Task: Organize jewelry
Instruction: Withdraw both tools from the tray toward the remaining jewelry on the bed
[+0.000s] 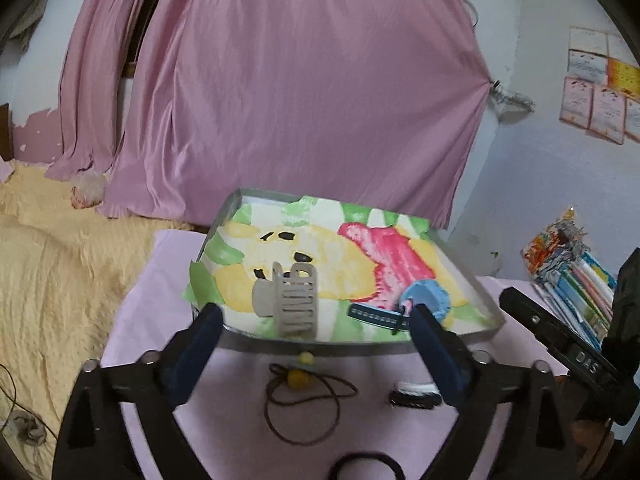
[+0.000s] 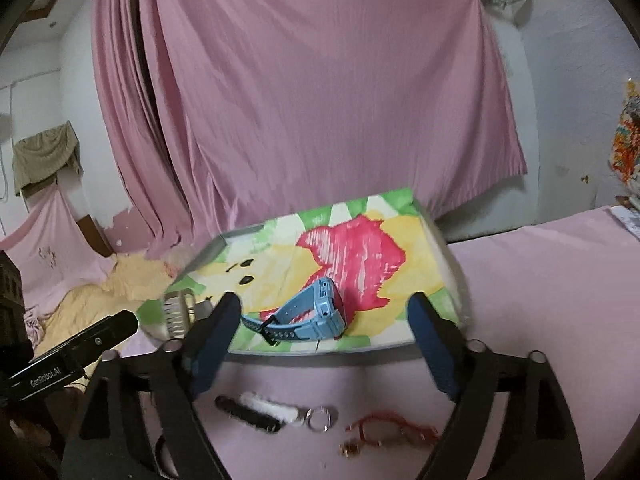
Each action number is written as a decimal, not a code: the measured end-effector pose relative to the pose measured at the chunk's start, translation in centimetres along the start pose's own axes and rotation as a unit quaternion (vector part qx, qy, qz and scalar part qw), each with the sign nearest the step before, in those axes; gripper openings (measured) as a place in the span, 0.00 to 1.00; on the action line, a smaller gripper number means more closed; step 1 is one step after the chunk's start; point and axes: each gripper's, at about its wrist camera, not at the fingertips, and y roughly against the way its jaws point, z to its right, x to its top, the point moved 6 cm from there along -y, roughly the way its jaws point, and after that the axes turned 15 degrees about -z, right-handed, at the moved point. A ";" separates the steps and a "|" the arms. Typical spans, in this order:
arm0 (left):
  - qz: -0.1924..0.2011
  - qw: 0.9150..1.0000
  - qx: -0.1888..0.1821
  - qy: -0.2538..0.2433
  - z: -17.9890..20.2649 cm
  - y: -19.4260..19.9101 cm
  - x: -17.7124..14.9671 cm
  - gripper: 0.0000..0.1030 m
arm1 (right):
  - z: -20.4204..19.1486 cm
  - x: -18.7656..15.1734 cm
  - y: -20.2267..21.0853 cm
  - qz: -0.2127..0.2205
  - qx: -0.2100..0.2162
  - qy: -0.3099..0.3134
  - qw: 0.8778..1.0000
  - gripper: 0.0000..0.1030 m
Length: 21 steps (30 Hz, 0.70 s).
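Ribbed beige claw clip [image 1: 294, 304] and blue rubbery watch [image 2: 316, 312] lie in the tray [image 1: 360, 346]; both tongs [image 1: 316, 320] [image 2: 324, 316] gape apart.

The black hair tie [image 1: 366, 466] is cut off by the frame's bottom edge.

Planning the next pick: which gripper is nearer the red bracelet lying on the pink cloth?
Right. The red bracelet lies just below the open right gripper, toward its right finger. The left gripper hangs open farther left, over the brown cord necklace.

Pink curtain [image 1: 280, 92], yellow bedspread [image 1: 48, 260], wall papers [image 1: 600, 92], stacked books [image 1: 576, 276].
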 end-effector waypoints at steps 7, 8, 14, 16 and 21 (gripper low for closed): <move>0.040 0.999 0.005 -0.015 0.9 2.5 -2.2 0.99 | 0.1 -2.5 5.1 0.060 -0.018 0.029 0.998 0.91; 0.045 0.999 0.005 -0.018 1.1 2.8 -2.6 0.99 | 0.2 -2.9 5.8 0.069 -0.023 0.031 0.997 0.91; 0.069 0.997 0.009 -0.027 1.8 4.6 -4.6 0.99 | 0.6 -4.4 8.3 0.101 -0.036 0.040 0.993 0.92; 0.072 0.997 0.016 -0.032 1.9 5.0 -5.1 0.99 | 0.8 -4.9 8.6 0.104 -0.043 0.047 0.993 0.92; 0.064 0.997 0.027 -0.037 1.9 5.2 -6.3 0.99 | 1.1 -5.9 8.6 0.093 -0.059 0.056 0.992 0.92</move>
